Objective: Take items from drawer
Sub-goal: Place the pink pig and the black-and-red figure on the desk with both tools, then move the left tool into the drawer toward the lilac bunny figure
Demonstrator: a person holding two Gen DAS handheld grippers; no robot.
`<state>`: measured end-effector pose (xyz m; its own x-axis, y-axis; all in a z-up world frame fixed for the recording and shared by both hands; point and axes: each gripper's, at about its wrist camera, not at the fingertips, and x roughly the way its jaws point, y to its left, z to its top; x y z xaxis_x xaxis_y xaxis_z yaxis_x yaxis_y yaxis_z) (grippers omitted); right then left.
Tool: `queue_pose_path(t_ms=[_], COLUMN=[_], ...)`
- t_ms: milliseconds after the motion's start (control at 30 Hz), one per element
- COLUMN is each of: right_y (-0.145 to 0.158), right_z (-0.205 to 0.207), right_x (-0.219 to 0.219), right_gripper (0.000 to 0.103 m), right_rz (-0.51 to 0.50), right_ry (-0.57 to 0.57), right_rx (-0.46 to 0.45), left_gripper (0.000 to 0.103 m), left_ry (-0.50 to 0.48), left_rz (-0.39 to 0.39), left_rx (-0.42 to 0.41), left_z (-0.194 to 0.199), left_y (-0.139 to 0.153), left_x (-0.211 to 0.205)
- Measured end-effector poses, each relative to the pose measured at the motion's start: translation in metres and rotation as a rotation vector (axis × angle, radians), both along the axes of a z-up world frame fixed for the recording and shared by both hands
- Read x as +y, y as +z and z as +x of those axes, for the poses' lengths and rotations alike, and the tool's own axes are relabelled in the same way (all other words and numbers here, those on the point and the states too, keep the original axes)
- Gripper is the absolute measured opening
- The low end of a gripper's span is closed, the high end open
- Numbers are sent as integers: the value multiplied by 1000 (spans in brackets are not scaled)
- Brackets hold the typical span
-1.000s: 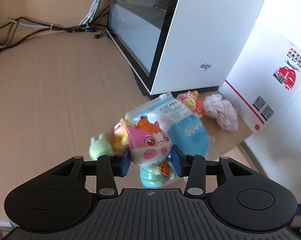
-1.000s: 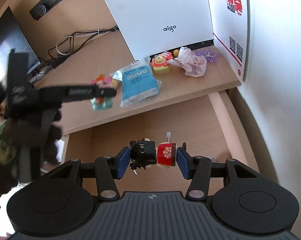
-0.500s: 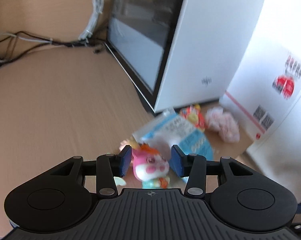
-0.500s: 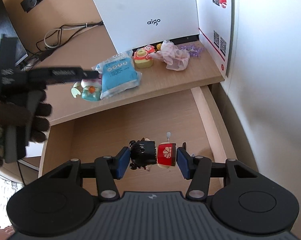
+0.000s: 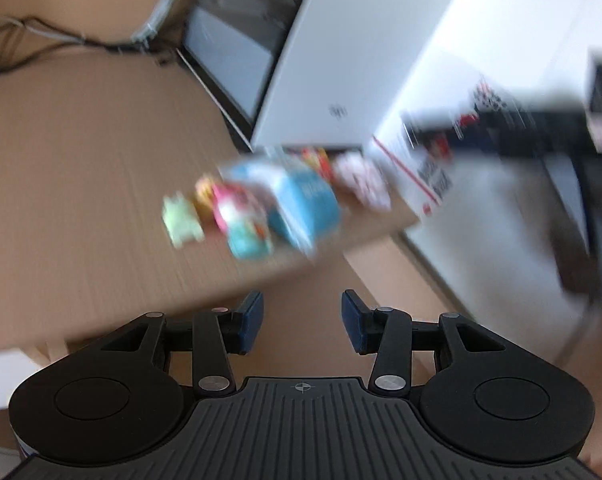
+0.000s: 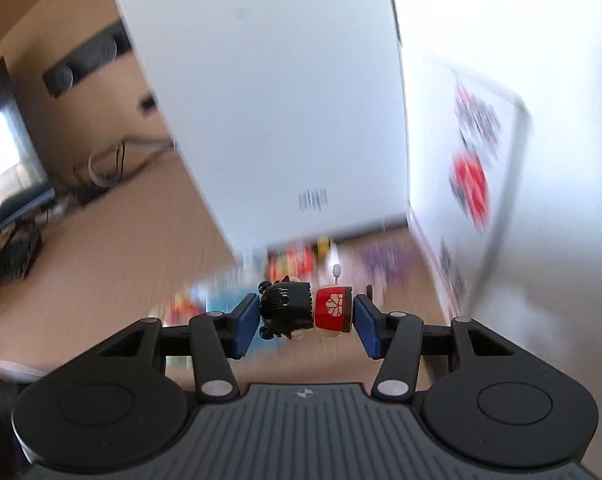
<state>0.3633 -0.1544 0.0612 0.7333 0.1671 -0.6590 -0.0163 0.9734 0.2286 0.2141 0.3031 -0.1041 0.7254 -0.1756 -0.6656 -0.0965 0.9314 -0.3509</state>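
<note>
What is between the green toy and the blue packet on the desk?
In the left wrist view, between the green toy and the blue packet stand a small orange-yellow toy and the pink pig toy, all blurred.

You see a white computer case (image 5: 357,60) standing on the wooden desk (image 5: 81,160), with a white printed box (image 6: 473,168) just beside it. Cables (image 5: 53,36) lie at the back, and a dark monitor (image 6: 5,152) stands far left.

- Small doll (image 6: 307,312), black-haired with a red body, lies sideways, clamped between blue pads.
- Blurred pink-and-teal pig toy (image 5: 243,220) stands on the desktop beside a blue pouch (image 5: 301,200).
</note>
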Motion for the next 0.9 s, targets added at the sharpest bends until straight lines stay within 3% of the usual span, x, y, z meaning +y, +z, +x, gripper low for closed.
queue_pose_path(t_ms=[100, 167, 233, 367, 600, 800, 900], right_y=[9, 12, 13, 4, -18, -40, -48], right_z=[28, 39, 38, 14, -48, -88, -97], right_x=[4, 4, 0, -8, -16, -25, -26], right_gripper=[53, 61, 62, 73, 80, 83, 84], right_rz=[-35, -52, -39, -2, -11, -7, 0], right_ry=[15, 7, -5, -14, -45, -112, -145], right_rx=[-57, -60, -51, -15, 113, 197, 225], left_gripper=[47, 47, 47, 47, 47, 47, 47], left_ry=[-50, -105, -162, -251, -414, -385, -383], left_rz=[1, 3, -4, -34, -87, -134, -137], left_rx=[55, 85, 104, 160, 303, 555, 611], left_z=[-1, -2, 0, 16, 48, 77, 81], left_y=[-14, -22, -28, -42, -75, -115, -126], left_x=[-8, -16, -22, -34, -64, -90, -100])
